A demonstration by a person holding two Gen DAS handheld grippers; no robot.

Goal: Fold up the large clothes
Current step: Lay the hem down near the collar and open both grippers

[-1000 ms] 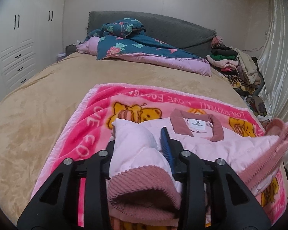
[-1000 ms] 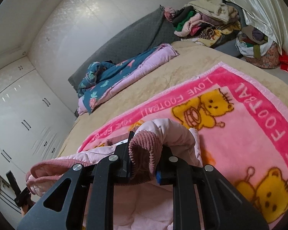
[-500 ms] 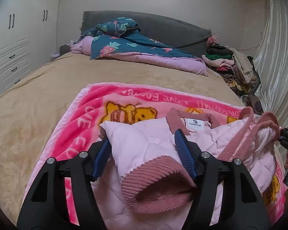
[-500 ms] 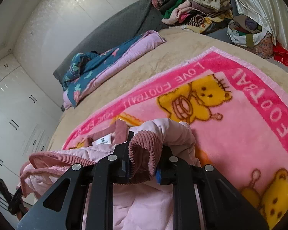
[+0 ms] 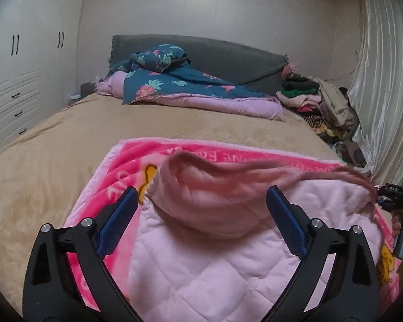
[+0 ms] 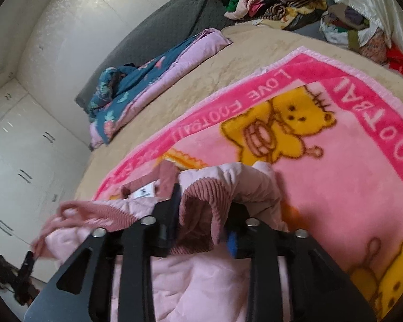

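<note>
A light pink quilted jacket with dusty-pink ribbed cuffs and collar lies on a pink bear-print blanket on the bed. My left gripper is open wide, and the folded sleeve lies loose between its blue pads, blurred. My right gripper is shut on the ribbed cuff of the other sleeve, just above the jacket. The right gripper also shows at the right edge of the left wrist view. The collar label faces up.
The blanket covers the near part of a tan bedspread. A teal and lilac duvet lies by the grey headboard. A pile of clothes sits at the far right by the curtain. White wardrobes stand at the left.
My left gripper has opened and let go of the sleeve cuff, which dropped onto the jacket, and has drawn back. My right gripper stays shut on its cuff and has moved slightly.
</note>
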